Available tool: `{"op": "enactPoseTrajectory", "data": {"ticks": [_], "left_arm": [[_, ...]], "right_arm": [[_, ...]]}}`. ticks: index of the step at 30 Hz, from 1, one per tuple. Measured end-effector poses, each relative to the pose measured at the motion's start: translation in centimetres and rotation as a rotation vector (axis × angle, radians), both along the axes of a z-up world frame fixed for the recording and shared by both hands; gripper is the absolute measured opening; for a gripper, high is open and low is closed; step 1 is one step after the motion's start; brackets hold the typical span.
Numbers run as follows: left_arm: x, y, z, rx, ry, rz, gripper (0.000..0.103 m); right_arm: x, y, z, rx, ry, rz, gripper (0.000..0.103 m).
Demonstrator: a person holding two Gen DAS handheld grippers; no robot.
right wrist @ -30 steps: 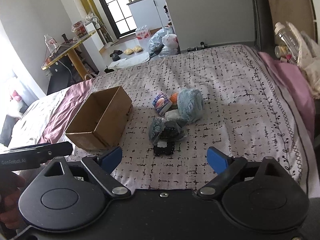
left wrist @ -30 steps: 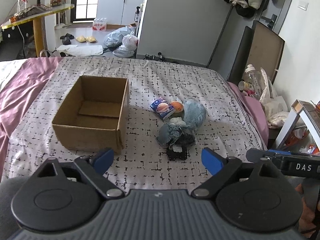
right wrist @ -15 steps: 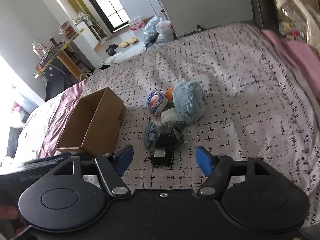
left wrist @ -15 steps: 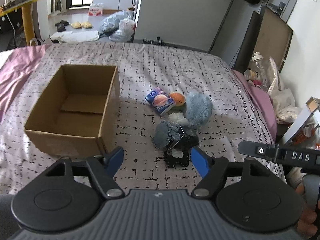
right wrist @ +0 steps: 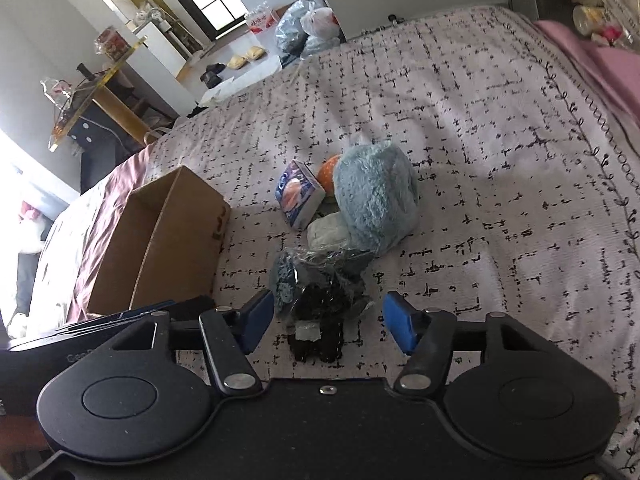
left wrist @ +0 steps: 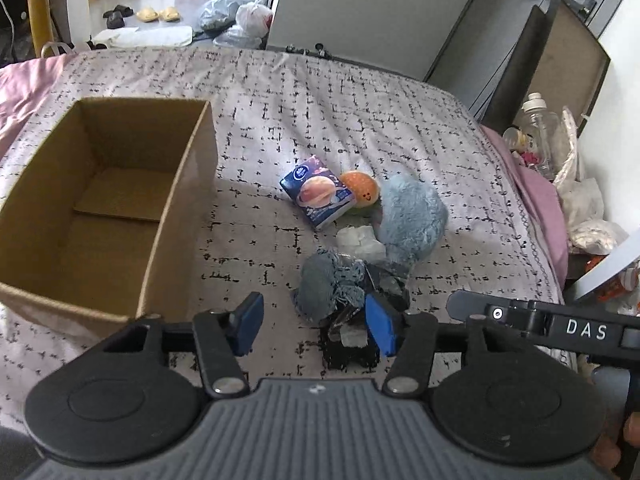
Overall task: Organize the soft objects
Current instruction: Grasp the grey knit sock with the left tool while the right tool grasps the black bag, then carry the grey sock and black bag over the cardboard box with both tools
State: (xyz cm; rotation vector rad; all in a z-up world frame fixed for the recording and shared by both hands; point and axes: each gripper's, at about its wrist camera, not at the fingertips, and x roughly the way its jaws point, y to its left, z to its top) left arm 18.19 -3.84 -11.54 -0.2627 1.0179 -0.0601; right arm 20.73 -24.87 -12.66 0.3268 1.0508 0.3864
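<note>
On the bed lies a quilted bedspread [left wrist: 360, 120] with a black broken-line grid. At the left stands a cardboard box [left wrist: 176, 216] with plain matte walls, open at the top; inside I see only a loose flat piece of cardboard on its floor. Its long axis runs from near to far.

To the right of the box the soft objects lie in a small heap. The fluffy blue plush [left wrist: 412, 220] is rounded and shaggy, at the far right of the heap. Touching it on the left is a small orange plush [left wrist: 362, 190] with a smiling face, and a glossy tissue pack [left wrist: 318, 196] (a flat rectangle, its long axis going diagonally from far left to near right). Nearer lies a white crumpled wad [left wrist: 360, 240], then a grey-blue knitted item [left wrist: 320, 288] in clear crinkled plastic, and a black bundle [right wrist: 318, 338] nearest.

The left gripper [left wrist: 314, 324] is spread wide and holds nothing; its right pad covers part of the heap. The right gripper [right wrist: 330, 322] is also wide and holds nothing, with the black bundle seen between its fingers.
</note>
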Motion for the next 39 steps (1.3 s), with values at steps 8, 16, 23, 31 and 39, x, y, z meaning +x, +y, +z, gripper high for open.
{"op": "enactPoseTrajectory", "data": {"ticks": [8, 16, 23, 31, 39], "left_arm": [[3.1, -0.3, -3.5, -0.02, 0.076, -0.007, 0.056], [5.2, -1.3, -6.2, -0.009, 0.107, -0.027, 0.055], [6.4, -0.9, -8.5, -0.012, 0.149, -0.021, 0.042], [6.6, -1.0, -8.2, -0.006, 0.11, -0.027, 0.022], [5.4, -1.4, -6.4, 0.0, 0.058, -0.054, 0.021]], "right_arm": [[2.1, 0.3, -2.6, 0.051, 0.052, 0.001, 0.057], [4.2, 0.9, -5.1, 0.06, 0.098, 0.0, 0.053], [5.4, 1.0, -7.4, 0.106, 0.157, -0.011, 0.052], [5.4, 1.4, -7.5, 0.137, 0.147, 0.021, 0.026], [4.2, 1.2, -5.6, 0.101, 0.079, 0.005, 0.024]]}}
